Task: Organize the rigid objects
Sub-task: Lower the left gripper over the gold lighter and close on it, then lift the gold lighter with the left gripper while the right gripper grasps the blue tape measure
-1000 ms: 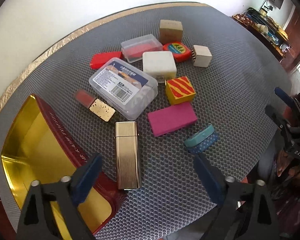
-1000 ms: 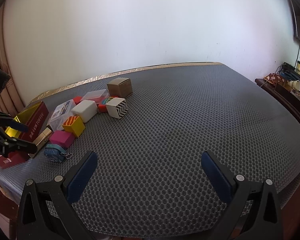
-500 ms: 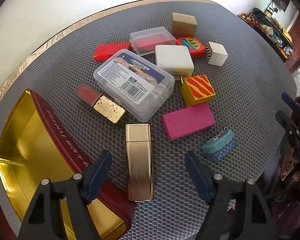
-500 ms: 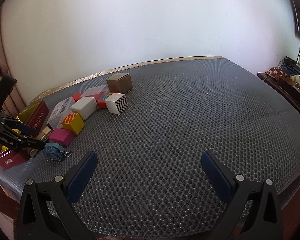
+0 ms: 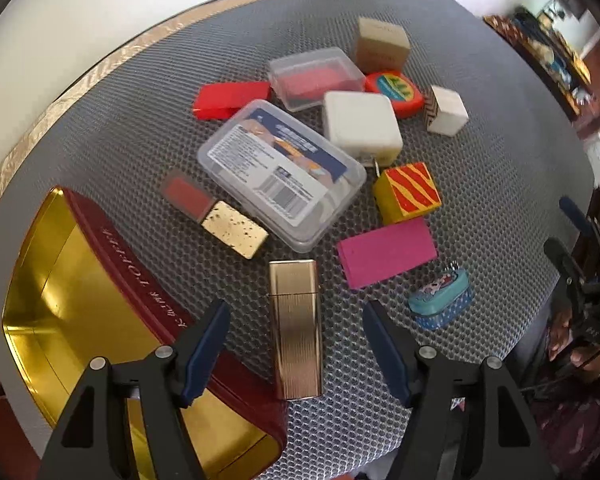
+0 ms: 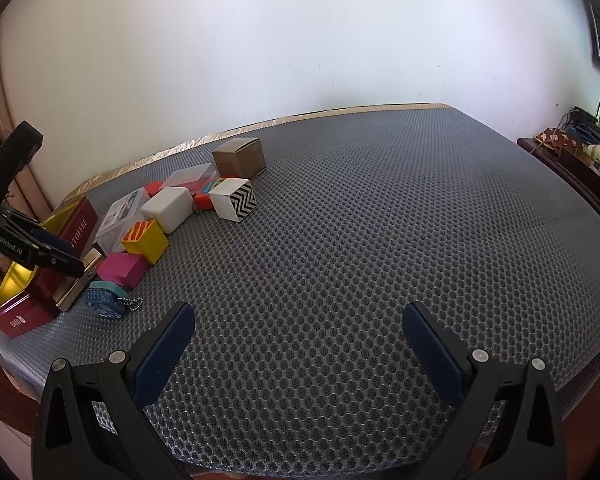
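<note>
In the left wrist view my left gripper (image 5: 295, 312) points straight down over a ribbed gold box (image 5: 296, 328) lying on the grey mesh mat. Its blue pads (image 5: 208, 344) stand either side of the box with gaps, and the jaws are closing. An open red tin with a gold inside (image 5: 140, 276) lies just left of the box. Beyond are a clear labelled case (image 5: 280, 172), a pink block (image 5: 386, 250), a yellow-and-red striped block (image 5: 408, 192) and a teal tin (image 5: 440, 298). My right gripper (image 6: 298, 312) hangs open over bare mat, nothing between its fingers.
Further back sit a white box (image 5: 360, 124), a small clear box (image 5: 316, 76), a flat red piece (image 5: 232, 98), a cardboard box (image 5: 382, 44), a tape measure (image 5: 396, 88) and a zigzag cube (image 6: 236, 200). A cluttered side table (image 6: 572, 156) stands at the right.
The left gripper has slid over the gold box so it now lies between the fingers, and its jaws have narrowed. The right gripper has stayed where it was.
</note>
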A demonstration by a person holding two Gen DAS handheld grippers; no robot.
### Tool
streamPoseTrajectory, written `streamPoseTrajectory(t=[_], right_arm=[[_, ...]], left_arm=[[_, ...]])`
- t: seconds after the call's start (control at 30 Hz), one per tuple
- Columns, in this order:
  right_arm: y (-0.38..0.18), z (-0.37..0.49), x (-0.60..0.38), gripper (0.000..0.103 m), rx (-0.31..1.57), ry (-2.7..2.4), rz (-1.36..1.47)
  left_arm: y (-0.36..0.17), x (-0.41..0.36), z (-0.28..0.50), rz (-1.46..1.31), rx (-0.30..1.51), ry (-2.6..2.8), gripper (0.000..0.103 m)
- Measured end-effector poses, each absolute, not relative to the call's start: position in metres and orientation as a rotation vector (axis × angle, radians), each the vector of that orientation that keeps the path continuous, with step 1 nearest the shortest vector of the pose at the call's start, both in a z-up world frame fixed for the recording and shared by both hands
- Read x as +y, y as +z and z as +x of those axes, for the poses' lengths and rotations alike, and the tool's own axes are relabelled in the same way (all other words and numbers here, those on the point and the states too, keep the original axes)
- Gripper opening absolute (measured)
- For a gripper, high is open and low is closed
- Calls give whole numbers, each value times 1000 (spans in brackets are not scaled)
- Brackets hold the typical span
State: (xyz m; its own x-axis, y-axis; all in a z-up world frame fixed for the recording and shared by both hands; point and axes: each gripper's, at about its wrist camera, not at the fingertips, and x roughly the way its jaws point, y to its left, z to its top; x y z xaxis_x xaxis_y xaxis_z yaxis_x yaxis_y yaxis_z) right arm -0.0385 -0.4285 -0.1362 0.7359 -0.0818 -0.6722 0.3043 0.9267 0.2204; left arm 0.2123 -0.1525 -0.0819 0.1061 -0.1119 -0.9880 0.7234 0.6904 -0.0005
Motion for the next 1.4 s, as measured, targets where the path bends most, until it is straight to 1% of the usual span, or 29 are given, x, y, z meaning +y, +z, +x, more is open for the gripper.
streamPoseTrajectory(t=[0.2, 0.23, 0.37, 0.53, 0.6, 0.8, 1.03, 1.17, 1.27, 1.3, 1.33, 1.4], right_arm=[[-138, -38, -430, 103, 719, -214, 337], [-139, -38, -430, 103, 720, -214, 339], [-141, -38, -432, 103, 724, -214, 353], [-143, -37, -432, 103, 729, -211, 361], [-143, -37, -431, 103, 726, -208, 359], [-135, -32, -425, 103, 715, -105, 324], [-105, -10, -385, 103, 681, 256, 124], [-91, 9, -344, 102, 689, 465, -122], [-88, 16, -316, 93, 703, 572, -280], [-90, 21, -308, 80, 723, 600, -315], [-94, 29, -303, 72, 748, 618, -344], [-98, 40, -295, 70, 784, 638, -381]], left_arm=[[-107, -164, 222, 636, 1382, -639, 70], [-112, -162, 222, 639, 1388, -632, 61], [-114, -156, 235, 600, 1393, -654, 30], [-114, -151, 227, 554, 1362, -657, 30], [-105, -152, 198, 513, 1359, -663, 30], [-71, -138, 166, 365, 1271, -650, 30], [-40, -112, 126, 108, 1248, -608, 30], [-29, -90, 112, -1, 1246, -585, 30], [-26, -83, 104, -25, 1231, -538, 30], [-27, -85, 106, -34, 1233, -534, 30], [-26, -79, 104, -51, 1237, -525, 30], [-26, -68, 104, -68, 1247, -511, 30]])
